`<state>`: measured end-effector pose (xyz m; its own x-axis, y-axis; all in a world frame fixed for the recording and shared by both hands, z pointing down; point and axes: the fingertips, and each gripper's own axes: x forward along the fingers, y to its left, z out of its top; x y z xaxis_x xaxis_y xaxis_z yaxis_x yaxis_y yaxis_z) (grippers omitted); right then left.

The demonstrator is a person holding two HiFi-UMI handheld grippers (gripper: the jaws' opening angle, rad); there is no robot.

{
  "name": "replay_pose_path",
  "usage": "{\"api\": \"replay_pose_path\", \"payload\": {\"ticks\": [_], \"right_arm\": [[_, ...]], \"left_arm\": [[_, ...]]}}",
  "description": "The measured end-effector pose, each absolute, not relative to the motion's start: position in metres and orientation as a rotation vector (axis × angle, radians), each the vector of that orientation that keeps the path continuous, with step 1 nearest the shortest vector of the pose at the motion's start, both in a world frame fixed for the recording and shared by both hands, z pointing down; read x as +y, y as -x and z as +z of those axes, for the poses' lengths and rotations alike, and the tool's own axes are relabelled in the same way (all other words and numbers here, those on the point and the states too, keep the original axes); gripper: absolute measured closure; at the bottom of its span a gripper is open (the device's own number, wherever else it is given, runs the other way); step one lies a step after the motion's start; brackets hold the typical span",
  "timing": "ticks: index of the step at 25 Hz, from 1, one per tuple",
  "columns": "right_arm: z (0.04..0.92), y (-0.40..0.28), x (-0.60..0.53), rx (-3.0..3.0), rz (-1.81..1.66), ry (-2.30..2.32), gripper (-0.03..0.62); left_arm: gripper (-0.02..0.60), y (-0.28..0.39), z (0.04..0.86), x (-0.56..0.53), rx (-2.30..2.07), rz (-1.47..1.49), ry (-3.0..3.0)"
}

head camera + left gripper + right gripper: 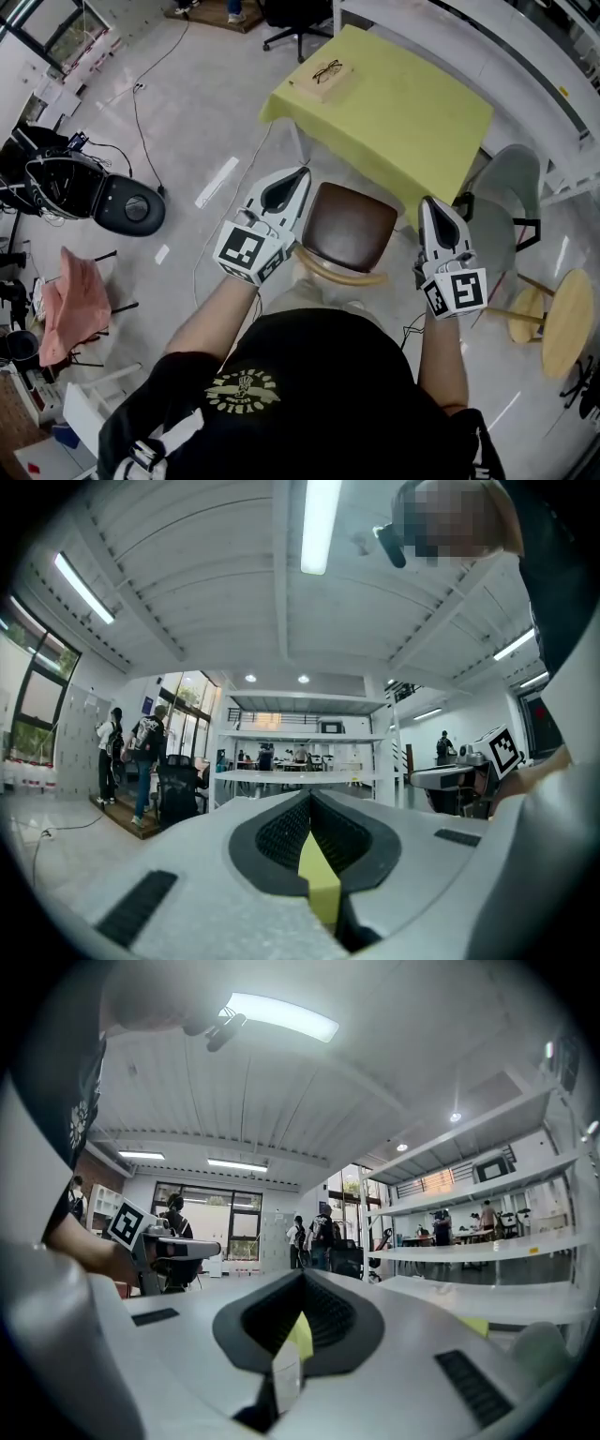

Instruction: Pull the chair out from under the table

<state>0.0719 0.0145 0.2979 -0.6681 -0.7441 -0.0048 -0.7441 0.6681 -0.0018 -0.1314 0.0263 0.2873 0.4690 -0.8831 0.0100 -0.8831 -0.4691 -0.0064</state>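
Both pairs of jaws shut, empty — chair (352,230) between them
The left gripper (302,176) and right gripper (427,202) hold nothing, fingertips pointing level at the table (412,127); the brown seat sits below, between the fingertips, near the yellow tabletop's edge just ahead — glasses (326,70) lie further out on it

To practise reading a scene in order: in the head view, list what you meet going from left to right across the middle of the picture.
From the left: pink cloth → black round device → left claw → brown-seated chair → right claw → round wooden stool.
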Motion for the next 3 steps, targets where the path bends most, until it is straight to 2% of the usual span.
{"api": "replay_pose_path", "payload": {"ticks": [3], "right_arm": [[0.2916, -0.0727, 0.0241, 2.866, 0.006, 1.245, 0.583]], "left_arm": [[0.572, 0.1279, 0.2785, 0.0364, 1.628, -0.004, 2.664]]}}
